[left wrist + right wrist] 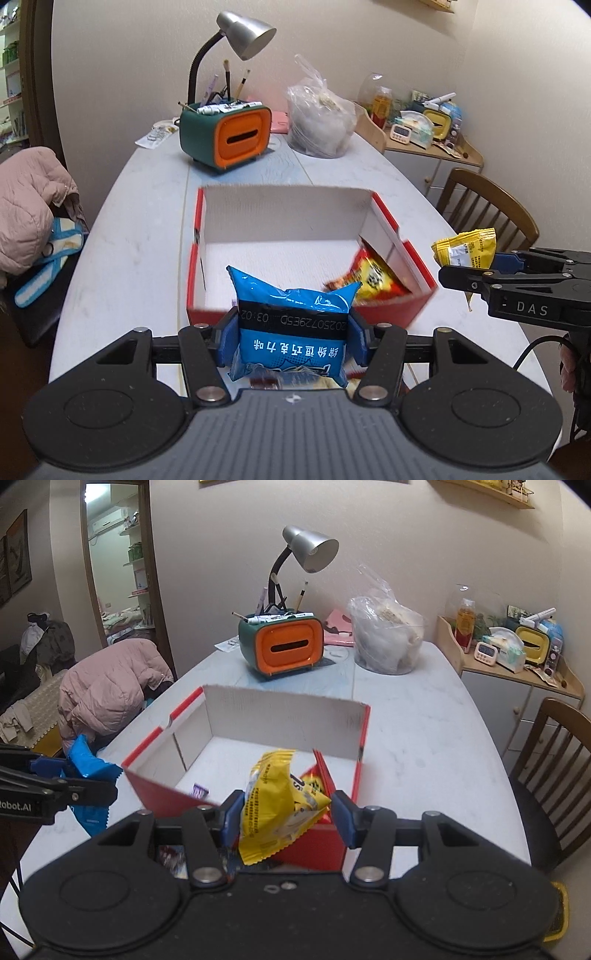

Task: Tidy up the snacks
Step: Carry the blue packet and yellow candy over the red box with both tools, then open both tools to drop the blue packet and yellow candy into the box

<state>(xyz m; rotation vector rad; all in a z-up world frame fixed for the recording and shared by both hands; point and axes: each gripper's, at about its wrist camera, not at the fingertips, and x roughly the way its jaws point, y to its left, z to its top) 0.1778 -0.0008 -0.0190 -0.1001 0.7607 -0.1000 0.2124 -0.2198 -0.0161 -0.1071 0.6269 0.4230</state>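
While the left gripper [293,334] is clamped on a blue snack packet [291,328] just before the red box [388,314], a yellow snack packet [280,805] is pinched by the right gripper [287,819] at the box's near edge. The packets' lower ends are hidden. A red-and-yellow packet [373,278] lies inside the box.

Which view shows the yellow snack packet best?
Right wrist. The yellow snack packet fills the centre of that view between the right gripper's fingers, in front of the red box, its shape and print visible. The left wrist view shows only the packet's upper end poking past that gripper at the right edge.
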